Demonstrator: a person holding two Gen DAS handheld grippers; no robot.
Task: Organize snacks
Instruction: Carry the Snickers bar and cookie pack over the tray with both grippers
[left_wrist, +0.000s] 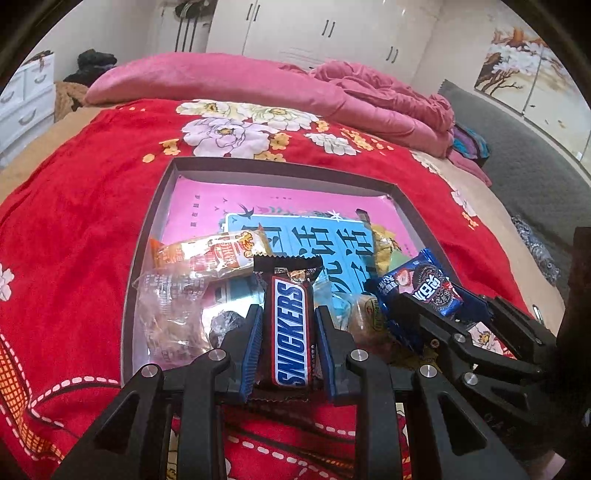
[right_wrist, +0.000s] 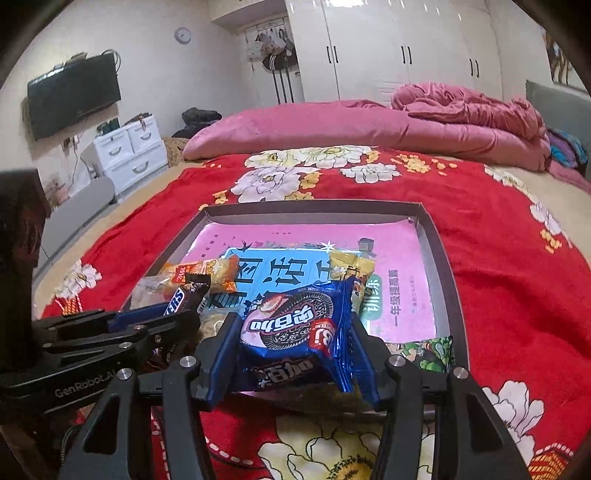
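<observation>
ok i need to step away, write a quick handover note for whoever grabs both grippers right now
Left gripper: shut on the Snickers bar, held over the near edge of the box.
Right gripper: shut on the blue Oreo packet, also over the box's near edge.
Box sits on the red floral blanket, lined with a pink book.
Done: orange-wrapped snack, clear-wrapped snack and yellow packet lie in the box.
Left: set down both held snacks; a green packet lies at the near right corner.

Your Snickers bar (left_wrist: 290, 334) hides the snacks behind it; at three o'clock, the dark block (left_wrist: 581, 295) is cut off.
</observation>
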